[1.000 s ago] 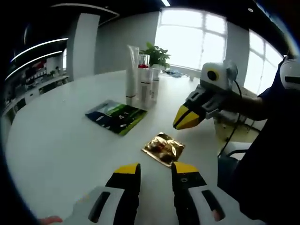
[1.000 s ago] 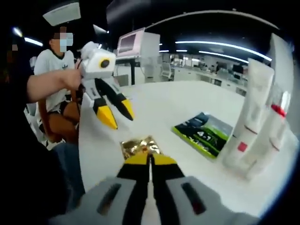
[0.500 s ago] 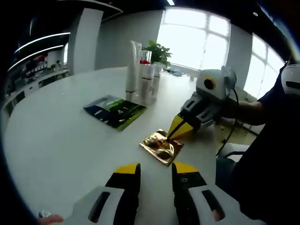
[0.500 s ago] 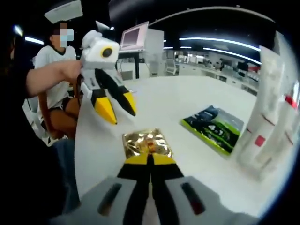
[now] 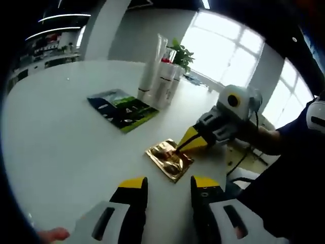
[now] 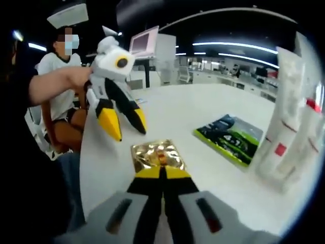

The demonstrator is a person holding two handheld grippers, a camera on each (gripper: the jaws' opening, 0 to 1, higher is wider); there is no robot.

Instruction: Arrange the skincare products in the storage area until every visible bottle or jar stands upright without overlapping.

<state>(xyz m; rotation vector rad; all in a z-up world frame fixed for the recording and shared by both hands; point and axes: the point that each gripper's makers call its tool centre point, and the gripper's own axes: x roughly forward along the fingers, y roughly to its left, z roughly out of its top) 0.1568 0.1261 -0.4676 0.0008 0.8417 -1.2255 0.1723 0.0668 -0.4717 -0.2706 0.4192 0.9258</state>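
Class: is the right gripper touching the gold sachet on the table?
Touching. In the left gripper view, the right gripper has its shut fingers' tips resting on the gold sachet, with no gap visible between them.

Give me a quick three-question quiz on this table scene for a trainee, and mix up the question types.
1. True or false: the tubes lie flat on the table.
2. Which has open jaws? A: left gripper. B: right gripper. C: both.
3. Fill in: the right gripper's tips meet the edge of the ___ sachet.

Key
1. False: the tubes stand upright.
2. A: the right gripper's jaws are closed together.
3. Gold: the gold sachet.
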